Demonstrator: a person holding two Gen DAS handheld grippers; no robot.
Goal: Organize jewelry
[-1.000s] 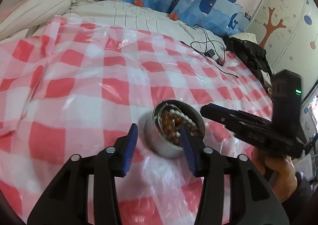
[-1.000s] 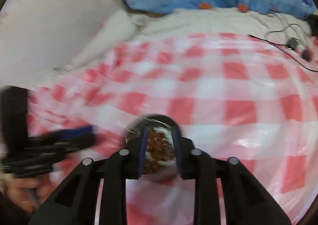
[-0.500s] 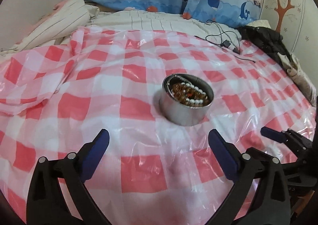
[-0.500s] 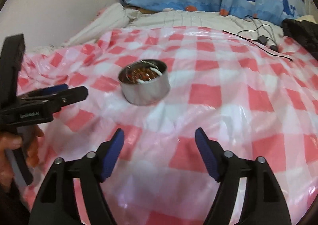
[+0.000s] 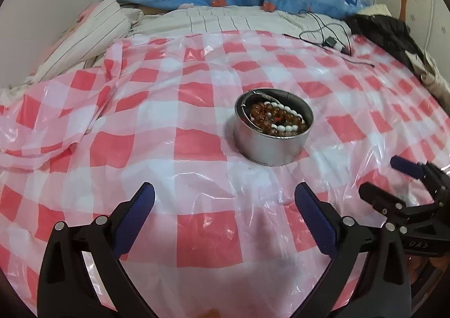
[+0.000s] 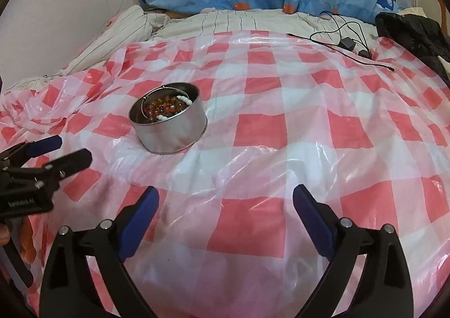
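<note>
Left wrist view: left gripper point(image 5: 225, 201) pointing steeply down over the checked sheet point(image 5: 197, 233), jaws spread wide, nothing between them. Right gripper point(image 6: 226, 201) sitting just beside it, angled down likewise, jaws opening, nothing between them. Tin point(image 5: 272, 132) standing upright on the sheet, beyond both grippers, apart from each. Beaded bracelets point(image 5: 277, 121), amber and white, lying inside the tin. Cable point(image 6: 348, 42) lying at the sheet's far edge.
</note>
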